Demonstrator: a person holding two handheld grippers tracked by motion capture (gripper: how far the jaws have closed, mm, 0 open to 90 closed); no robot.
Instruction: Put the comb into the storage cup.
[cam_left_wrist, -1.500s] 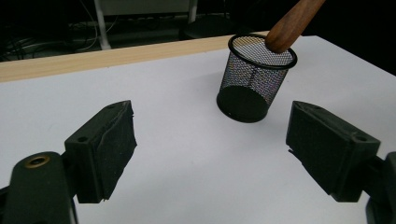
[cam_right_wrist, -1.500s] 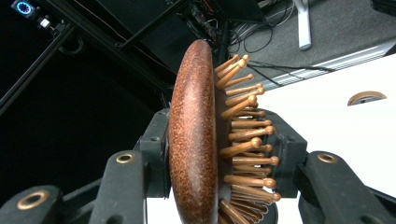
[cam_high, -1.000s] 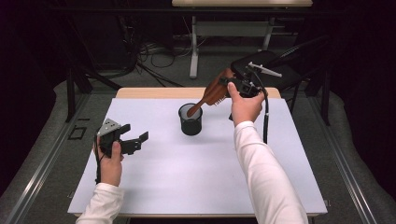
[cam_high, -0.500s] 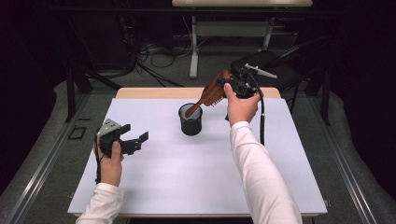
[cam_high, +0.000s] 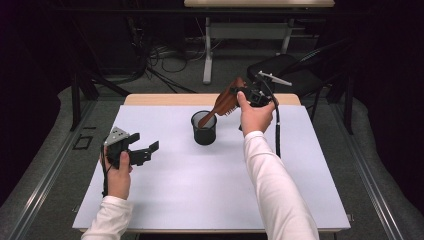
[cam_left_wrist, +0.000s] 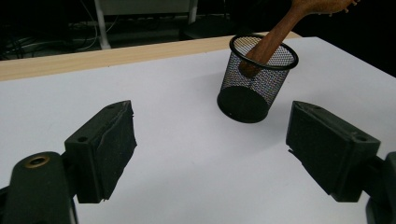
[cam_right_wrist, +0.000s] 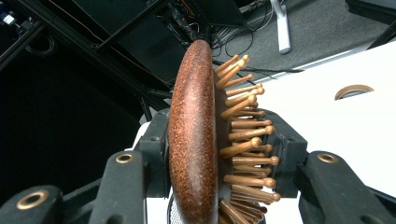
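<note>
Squeezing the brush (cam_high: 226, 101) by its head, the right gripper (cam_high: 248, 95) tilts the handle into the cup (cam_high: 204, 131), at ten o'clock from it. At the cup's eight o'clock, the left gripper (cam_high: 145, 152) is released above the desk (cam_high: 200, 195).

- A white rectangular sheet (cam_high: 200, 200) covers most of the surface; in the left gripper view it (cam_left_wrist: 177, 154) spreads pale and bare in the foreground.
- A strip of light wooden surface edge (cam_high: 165, 99) shows along the sheet's far side, also seen in the left gripper view (cam_left_wrist: 93, 58).
- A grey carpeted floor (cam_high: 165, 85) lies beyond the surface.
- A tangle of black cables (cam_high: 165, 55) lies on the floor at the far left.
- A white metal table leg with a flat foot (cam_high: 207, 50) stands on the floor behind the surface.
- A dark chair seat (cam_high: 295, 70) stands at the far right, near the surface's corner.
</note>
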